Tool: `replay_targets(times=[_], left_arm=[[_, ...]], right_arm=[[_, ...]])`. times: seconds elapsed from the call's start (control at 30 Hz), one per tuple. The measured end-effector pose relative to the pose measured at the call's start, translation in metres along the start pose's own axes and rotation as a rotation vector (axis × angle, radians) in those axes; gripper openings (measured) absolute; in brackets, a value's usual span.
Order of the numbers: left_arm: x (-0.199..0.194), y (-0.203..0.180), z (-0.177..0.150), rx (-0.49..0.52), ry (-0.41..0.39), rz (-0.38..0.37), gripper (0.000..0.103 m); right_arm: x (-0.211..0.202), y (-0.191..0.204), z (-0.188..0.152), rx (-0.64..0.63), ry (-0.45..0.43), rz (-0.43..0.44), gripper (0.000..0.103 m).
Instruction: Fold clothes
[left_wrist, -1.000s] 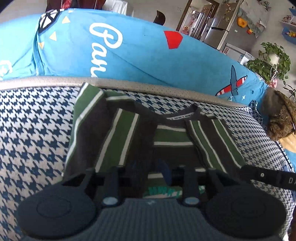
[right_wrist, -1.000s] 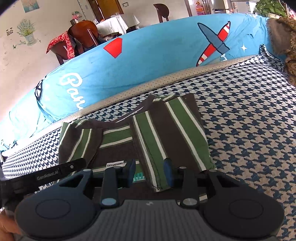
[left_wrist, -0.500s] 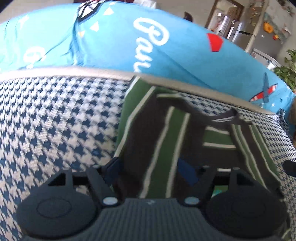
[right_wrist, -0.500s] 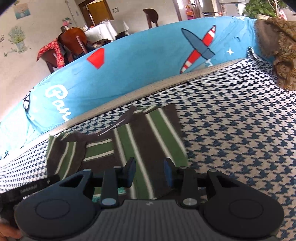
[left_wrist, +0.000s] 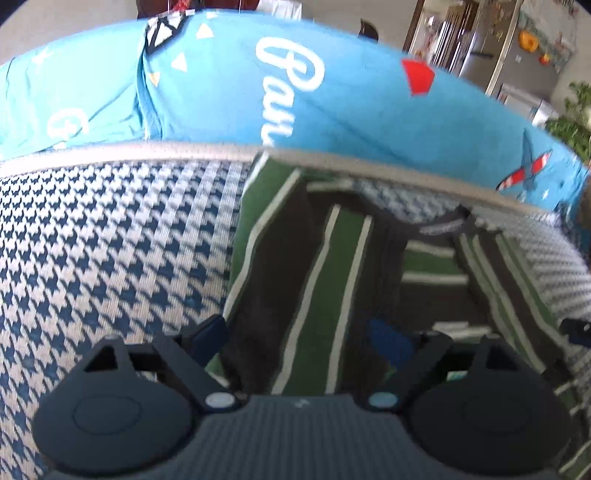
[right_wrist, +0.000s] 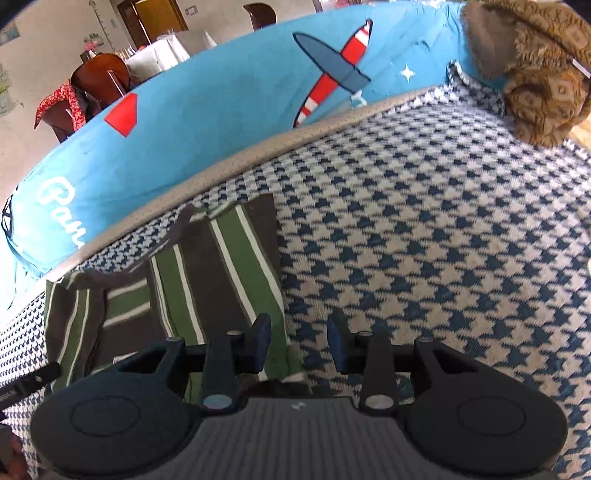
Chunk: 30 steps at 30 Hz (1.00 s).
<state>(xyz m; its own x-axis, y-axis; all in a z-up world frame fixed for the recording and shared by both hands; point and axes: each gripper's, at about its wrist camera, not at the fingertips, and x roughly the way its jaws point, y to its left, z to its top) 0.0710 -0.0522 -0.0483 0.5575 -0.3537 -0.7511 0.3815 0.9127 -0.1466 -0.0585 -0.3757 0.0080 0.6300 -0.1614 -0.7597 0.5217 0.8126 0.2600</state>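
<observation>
A green, brown and white striped shirt (left_wrist: 332, 277) lies flat on the houndstooth cover (left_wrist: 110, 258), both sleeves folded in over its body. My left gripper (left_wrist: 299, 338) is open wide over the shirt's near left edge, the fabric running between its fingers (left_wrist: 208, 332). In the right wrist view the shirt (right_wrist: 221, 266) sits at the left. My right gripper (right_wrist: 299, 341) is open at the shirt's near right corner: its left finger is over the fabric, its right finger over bare cover. Neither gripper holds cloth.
A blue printed cushion (right_wrist: 221, 103) runs along the back of the houndstooth cover (right_wrist: 443, 240). A brown plush thing (right_wrist: 535, 66) lies at the far right. The other gripper's tip (left_wrist: 576, 328) shows at the right edge. Chairs and a fridge stand behind.
My left gripper has swung left to the shirt's left edge and opened wider. My right gripper has shifted right to the shirt's right corner, still open.
</observation>
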Motion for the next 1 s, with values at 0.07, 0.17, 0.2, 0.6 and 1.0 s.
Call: replay_targets(times=[0.07, 0.17, 0.2, 0.6, 1.0], left_arm=[[0.005, -0.001, -0.003, 0.017, 0.019, 0.031, 0.092], [0.002, -0.003, -0.004, 0.021, 0.023, 0.038, 0.096], [0.001, -0.003, -0.004, 0.014, 0.023, 0.032, 0.097], [-0.027, 0.006, -0.004, -0.038, -0.004, 0.025, 0.101], [-0.06, 0.018, -0.014, -0.051, -0.029, 0.041, 0.103]], right_arm=[[0.003, -0.001, -0.001, 0.004, 0.012, 0.007, 0.034], [0.007, 0.0, -0.004, 0.007, 0.022, 0.019, 0.035], [0.008, 0.001, -0.005, 0.001, 0.018, 0.021, 0.036], [0.011, 0.017, -0.006, -0.037, -0.008, 0.051, 0.033], [0.002, 0.038, -0.011, -0.07, -0.089, 0.081, 0.009]])
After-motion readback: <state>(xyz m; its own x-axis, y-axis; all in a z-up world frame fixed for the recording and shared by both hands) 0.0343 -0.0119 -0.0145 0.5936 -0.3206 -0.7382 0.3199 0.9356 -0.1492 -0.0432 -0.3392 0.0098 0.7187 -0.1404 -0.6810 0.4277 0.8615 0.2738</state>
